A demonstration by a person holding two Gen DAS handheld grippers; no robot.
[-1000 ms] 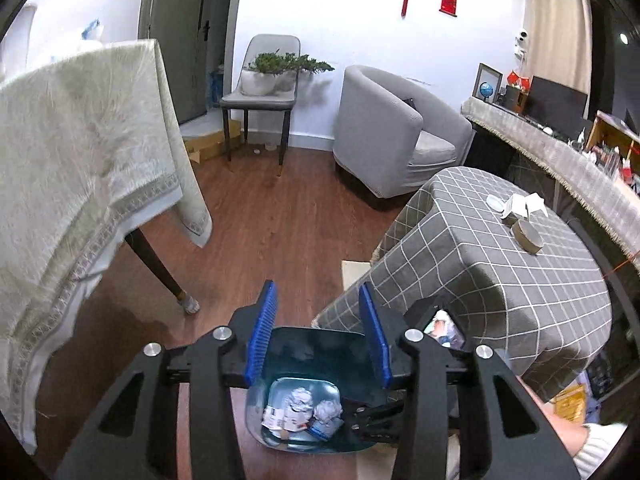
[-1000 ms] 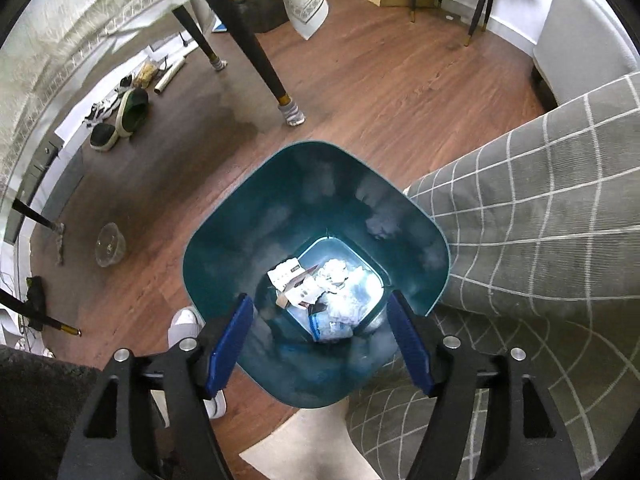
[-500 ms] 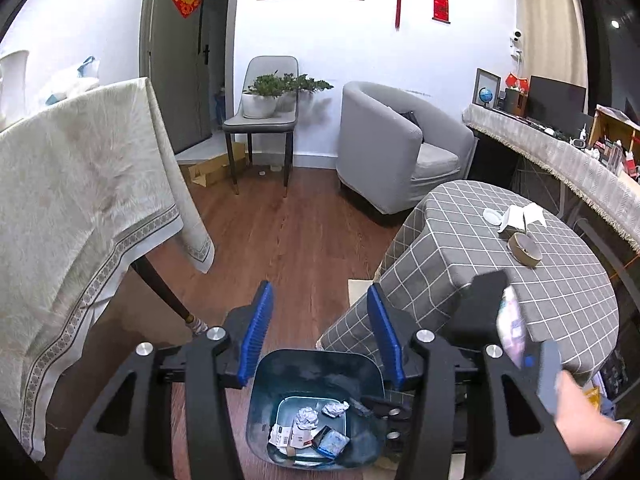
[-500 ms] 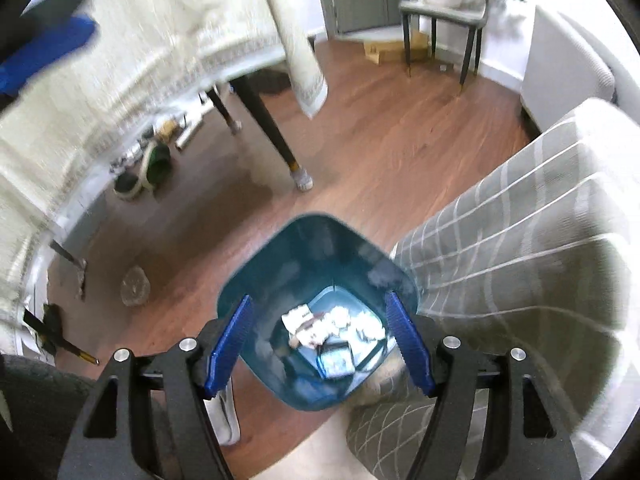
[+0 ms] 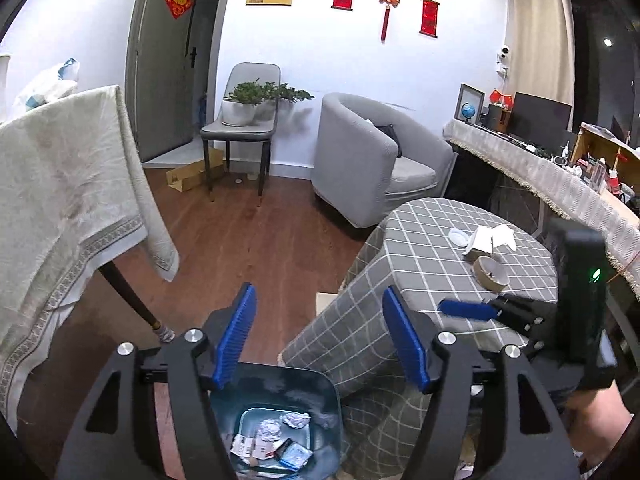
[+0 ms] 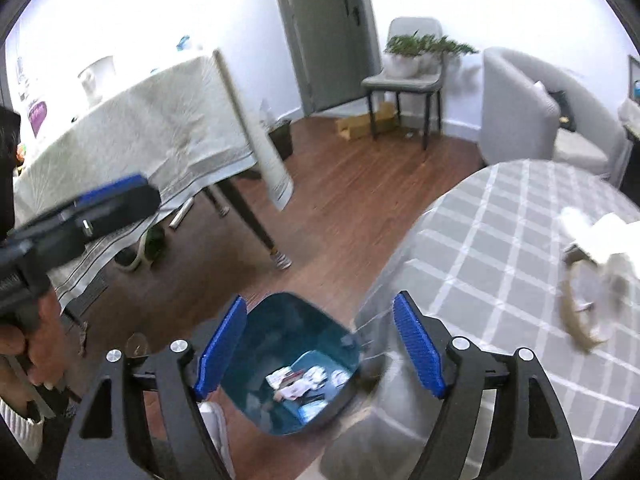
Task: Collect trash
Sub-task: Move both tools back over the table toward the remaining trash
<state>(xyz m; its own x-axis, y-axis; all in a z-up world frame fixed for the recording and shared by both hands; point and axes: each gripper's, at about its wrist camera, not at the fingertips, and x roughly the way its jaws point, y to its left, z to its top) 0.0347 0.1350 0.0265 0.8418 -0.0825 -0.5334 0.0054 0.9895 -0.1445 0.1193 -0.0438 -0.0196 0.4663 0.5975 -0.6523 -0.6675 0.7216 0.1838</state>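
The left tool (image 5: 320, 340) was held spread, nothing between its pads, above a teal bin (image 5: 276, 420) on the floor. The right tool (image 6: 318, 346) was likewise spread and empty. Crumpled trash (image 5: 276, 436) was seen at the bin's bottom. Beside the bin, a checked worktop (image 5: 432, 248) carried white tissue (image 5: 490, 238) and a tape roll (image 5: 490, 276).

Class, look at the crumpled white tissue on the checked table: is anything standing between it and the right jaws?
Nothing visible blocks the way. The right gripper is open and empty above the teal bin, and the white tissue lies across bare checked tablecloth, with only a brown tape roll beside it.
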